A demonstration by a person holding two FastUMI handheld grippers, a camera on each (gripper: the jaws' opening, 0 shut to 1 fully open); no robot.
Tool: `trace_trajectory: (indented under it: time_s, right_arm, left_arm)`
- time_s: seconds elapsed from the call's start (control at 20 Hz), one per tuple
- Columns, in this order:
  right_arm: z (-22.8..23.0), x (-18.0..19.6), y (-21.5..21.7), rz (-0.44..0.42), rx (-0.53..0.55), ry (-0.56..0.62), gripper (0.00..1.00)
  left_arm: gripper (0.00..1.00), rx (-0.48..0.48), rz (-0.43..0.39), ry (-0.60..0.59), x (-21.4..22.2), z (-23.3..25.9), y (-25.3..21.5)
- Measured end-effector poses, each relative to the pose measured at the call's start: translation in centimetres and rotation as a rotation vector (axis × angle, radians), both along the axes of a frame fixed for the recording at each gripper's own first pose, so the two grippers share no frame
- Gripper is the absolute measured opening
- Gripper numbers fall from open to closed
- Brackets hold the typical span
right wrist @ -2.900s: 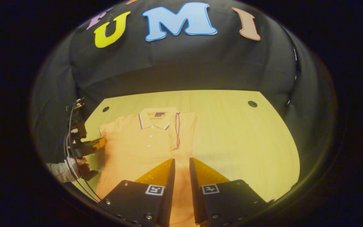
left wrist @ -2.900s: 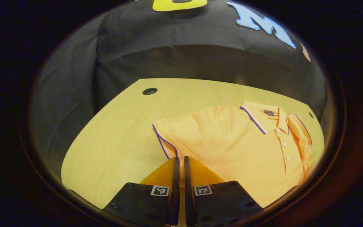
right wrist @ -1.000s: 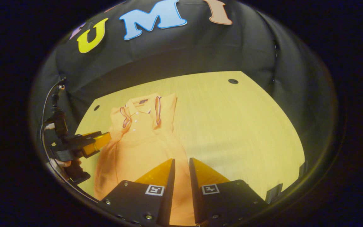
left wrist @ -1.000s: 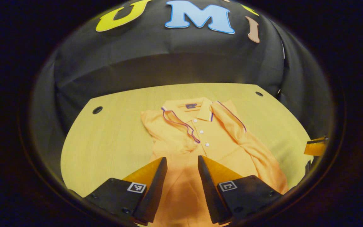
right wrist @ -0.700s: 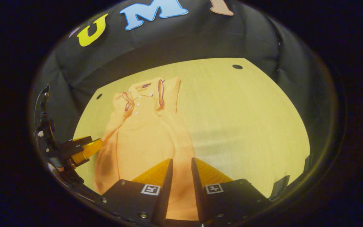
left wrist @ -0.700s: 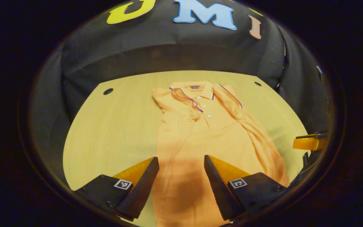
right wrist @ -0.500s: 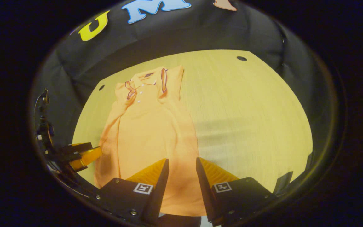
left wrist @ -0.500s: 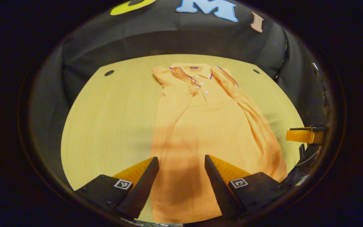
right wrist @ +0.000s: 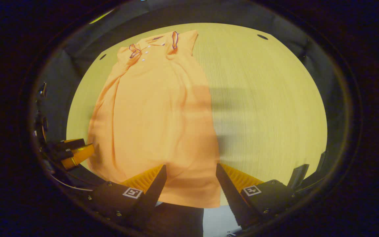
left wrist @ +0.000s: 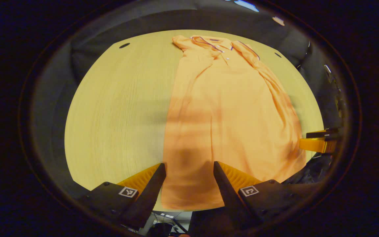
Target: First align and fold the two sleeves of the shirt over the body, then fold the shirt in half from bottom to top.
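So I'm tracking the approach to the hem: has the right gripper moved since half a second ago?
Yes. In the right gripper view the right gripper has drawn back toward the shirt hem; the table near edge now shows between its open fingers.

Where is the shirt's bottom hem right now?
The hem lies at the table's near edge, between the open left gripper's fingers in the left gripper view; in the right gripper view it sits between the open right gripper's fingers.

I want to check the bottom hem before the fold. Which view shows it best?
The right gripper view: the shirt's hem runs unbroken between the open right gripper. In the left gripper view, the hem also shows, its right end hidden behind the left gripper.
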State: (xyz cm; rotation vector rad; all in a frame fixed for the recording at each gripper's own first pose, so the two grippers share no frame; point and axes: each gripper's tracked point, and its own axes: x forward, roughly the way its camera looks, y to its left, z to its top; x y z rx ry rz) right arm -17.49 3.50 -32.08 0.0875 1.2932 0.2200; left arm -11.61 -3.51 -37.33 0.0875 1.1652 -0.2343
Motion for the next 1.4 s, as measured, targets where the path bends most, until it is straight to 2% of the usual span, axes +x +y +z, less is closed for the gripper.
trace_trajectory:
  time_s: [0.2, 0.4, 0.45, 0.5, 0.65, 0.7, 0.75, 0.9, 0.95, 1.1, 1.15, 1.2, 1.25, 1.3, 1.35, 1.4]
  right_arm:
    - [-1.1, -1.4, 0.4, 0.026, -0.028, 0.063, 0.95]
    - [-1.9, -1.7, 0.7, 0.044, -0.057, 0.090, 0.95]
    - [-2.1, -1.7, 0.7, 0.050, -0.070, 0.091, 0.89]
    - [-2.2, -1.7, 0.6, 0.054, -0.086, 0.094, 0.94]
    - [-2.4, -1.7, 0.5, 0.071, -0.153, 0.121, 0.94]
    - [-2.5, -1.7, 0.4, 0.069, -0.158, 0.138, 0.98]
    - [-2.5, -1.7, 0.4, 0.057, -0.156, 0.157, 0.95]
    - [-2.4, -1.6, 0.5, 0.044, -0.156, 0.174, 0.98]
    - [-2.5, -1.6, 0.5, 0.042, -0.155, 0.174, 0.98]
    - [-2.4, -1.5, 0.4, 0.038, -0.152, 0.172, 0.97]
    - [-2.5, -1.3, 0.5, 0.015, -0.147, 0.175, 0.93]
    - [-2.4, -1.2, 0.5, 0.007, -0.142, 0.184, 0.73]
    - [-2.4, -1.3, 0.5, -0.002, -0.136, 0.187, 0.66]
    - [-2.4, -1.1, 0.6, -0.011, -0.124, 0.185, 0.50]
    - [-2.3, -1.0, 0.8, -0.020, -0.106, 0.183, 0.36]
    - [-2.2, -1.0, 0.8, -0.022, -0.101, 0.188, 0.15]
  left_arm:
    - [0.97, 0.067, -0.005, 0.062, -1.4, -1.6, 1.5]
    - [0.95, 0.073, -0.011, 0.078, -1.4, -1.8, 1.4]
    - [0.95, 0.074, -0.015, 0.087, -1.4, -1.8, 1.4]
    - [0.95, 0.072, -0.016, 0.098, -1.3, -1.8, 1.4]
    - [0.96, 0.068, 0.015, 0.154, -1.3, -2.1, 1.4]
    - [0.95, 0.074, 0.007, 0.167, -1.3, -2.1, 1.4]
    - [0.96, 0.080, 0.002, 0.180, -1.3, -2.1, 1.3]
    - [0.95, 0.085, 0.021, 0.198, -1.2, -2.0, 1.3]
    - [0.99, 0.087, 0.019, 0.202, -1.3, -2.1, 1.2]
    - [0.89, 0.082, 0.010, 0.214, -1.3, -2.0, 0.6]
    - [0.80, 0.083, 0.000, 0.219, -1.2, -2.1, 0.1]
    - [0.66, 0.086, -0.016, 0.221, -1.2, -2.1, -0.3]
    - [0.58, 0.086, -0.029, 0.219, -1.0, -1.9, -0.6]
    - [0.35, 0.085, -0.038, 0.215, -0.7, -1.6, -0.9]
    - [0.25, 0.094, -0.041, 0.217, -0.6, -1.3, -0.8]
    - [0.12, 0.096, -0.043, 0.217, -0.4, -0.9, -0.7]
